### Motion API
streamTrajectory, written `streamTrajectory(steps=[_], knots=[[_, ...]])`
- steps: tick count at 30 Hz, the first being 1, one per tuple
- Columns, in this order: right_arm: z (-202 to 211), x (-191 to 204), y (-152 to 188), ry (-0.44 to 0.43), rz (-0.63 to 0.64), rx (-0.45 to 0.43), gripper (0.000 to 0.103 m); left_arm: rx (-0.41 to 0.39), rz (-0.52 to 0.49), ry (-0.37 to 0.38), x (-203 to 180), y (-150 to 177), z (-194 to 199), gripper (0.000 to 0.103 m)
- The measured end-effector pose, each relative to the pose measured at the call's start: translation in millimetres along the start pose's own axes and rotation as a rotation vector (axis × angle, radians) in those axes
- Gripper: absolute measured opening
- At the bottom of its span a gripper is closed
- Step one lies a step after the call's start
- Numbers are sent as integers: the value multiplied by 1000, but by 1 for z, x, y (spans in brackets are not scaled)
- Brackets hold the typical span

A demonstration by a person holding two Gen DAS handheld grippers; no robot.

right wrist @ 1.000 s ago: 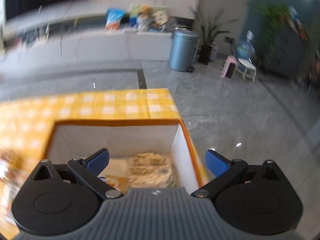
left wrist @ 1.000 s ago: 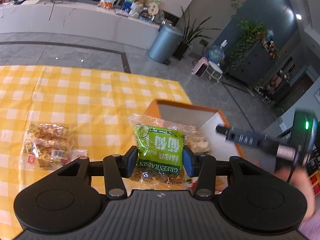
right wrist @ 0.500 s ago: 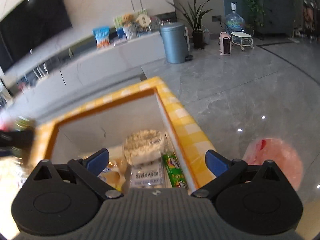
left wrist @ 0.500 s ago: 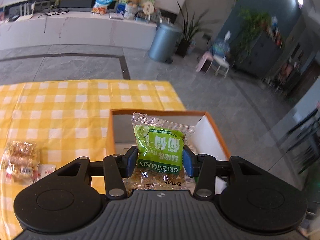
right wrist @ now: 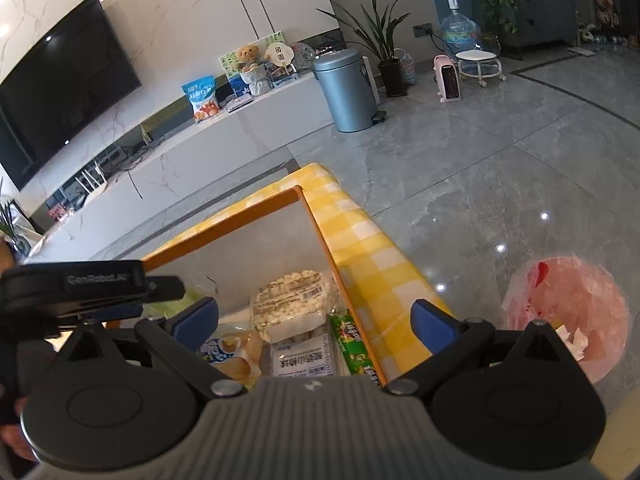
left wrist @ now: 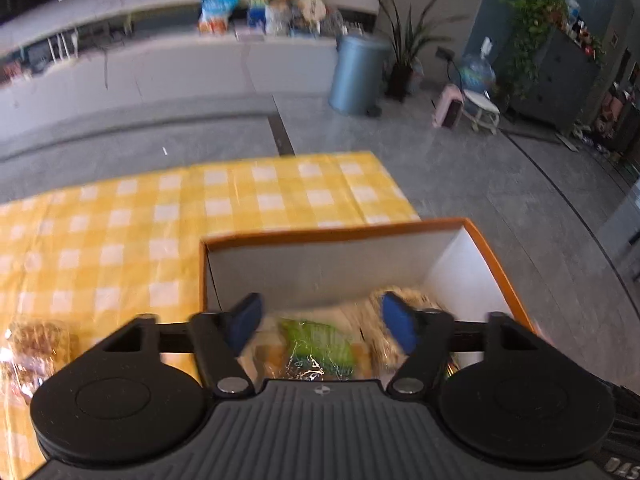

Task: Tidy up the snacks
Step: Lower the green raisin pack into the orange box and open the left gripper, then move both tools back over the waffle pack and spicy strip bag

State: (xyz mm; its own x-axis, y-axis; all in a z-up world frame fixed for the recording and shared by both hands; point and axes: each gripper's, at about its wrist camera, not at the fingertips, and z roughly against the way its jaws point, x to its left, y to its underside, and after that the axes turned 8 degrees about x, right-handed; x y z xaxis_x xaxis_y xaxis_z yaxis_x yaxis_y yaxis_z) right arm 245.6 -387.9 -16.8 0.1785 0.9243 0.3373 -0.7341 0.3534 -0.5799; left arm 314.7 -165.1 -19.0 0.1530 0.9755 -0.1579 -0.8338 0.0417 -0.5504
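The left hand-held gripper [left wrist: 320, 322] stood wide and empty over the orange-rimmed box [left wrist: 340, 236]; a green raisin packet [left wrist: 320, 346] lay loose inside, blurred. Only the left view showed a nut snack bag [left wrist: 36, 340] on the desk [left wrist: 120, 240] left of the box. The right hand-held gripper [right wrist: 316, 322], also wide and empty, alone showed a rice cake [right wrist: 292, 304] and green candy bar [right wrist: 354, 346] in the box, plus a pink-lined bin [right wrist: 568, 312] on the grey floor. Yellow check cloth covered the desk.

The box [left wrist: 340, 236] is sitting at the table's [left wrist: 120, 248] right edge, the raisin packet [left wrist: 320, 346] and rice cake [right wrist: 290, 304] lying inside it, a nut packet [left wrist: 36, 344] lying to its left
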Motion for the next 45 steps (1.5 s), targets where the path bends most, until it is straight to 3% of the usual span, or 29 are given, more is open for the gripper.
streamTrajectory(steps=[8, 13, 23, 32, 38, 45], knots=[[-5, 3, 1, 14, 7, 19, 100, 13, -34, -10, -10, 1, 6, 89], [-6, 2, 1, 31, 7, 27, 100, -45, -31, -53, -13, 4, 17, 89], [2, 14, 1, 53, 46, 12, 100, -43, 2, -19, -1, 1, 44, 89], [37, 42, 2, -56, 112, -62, 100, -110, -45, -107, 28, 6, 110, 89], [74, 59, 4, -119, 133, -147, 100, -138, -42, -132, 51, 12, 151, 89], [94, 84, 8, -184, 142, -171, 100, -145, -25, -135, 86, 21, 182, 89]])
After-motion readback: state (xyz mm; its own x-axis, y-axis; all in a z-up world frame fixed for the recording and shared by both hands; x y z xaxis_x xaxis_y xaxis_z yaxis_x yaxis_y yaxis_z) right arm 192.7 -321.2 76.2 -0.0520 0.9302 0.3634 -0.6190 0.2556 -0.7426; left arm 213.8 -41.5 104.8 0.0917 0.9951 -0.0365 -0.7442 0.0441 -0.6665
